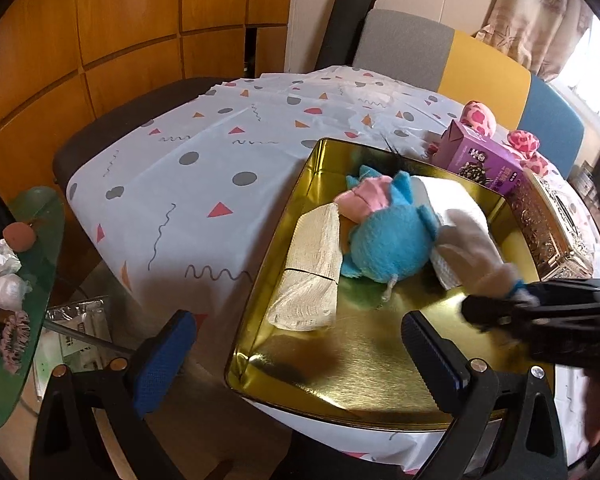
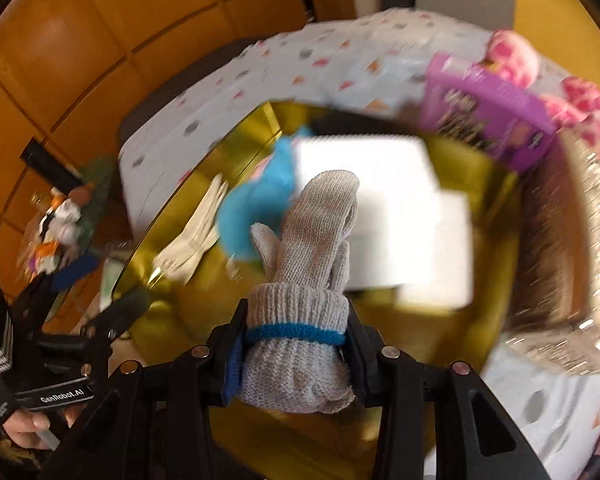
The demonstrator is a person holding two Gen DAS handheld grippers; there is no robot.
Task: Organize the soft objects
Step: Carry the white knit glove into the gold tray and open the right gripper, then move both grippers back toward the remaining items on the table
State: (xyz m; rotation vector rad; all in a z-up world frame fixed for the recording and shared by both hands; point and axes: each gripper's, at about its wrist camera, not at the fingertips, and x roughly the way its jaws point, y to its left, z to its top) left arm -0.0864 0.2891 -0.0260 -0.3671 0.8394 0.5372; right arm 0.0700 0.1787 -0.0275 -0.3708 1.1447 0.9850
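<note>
My grippers are black plastic frames with round silver screws; the left gripper (image 1: 300, 344) has blue ribbed pads, the right gripper (image 2: 294, 354) blue-edged pads too.

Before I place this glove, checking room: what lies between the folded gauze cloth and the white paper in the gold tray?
The blue plush toy lies between gauze cloth and white paper, seen in the left wrist view.
</note>
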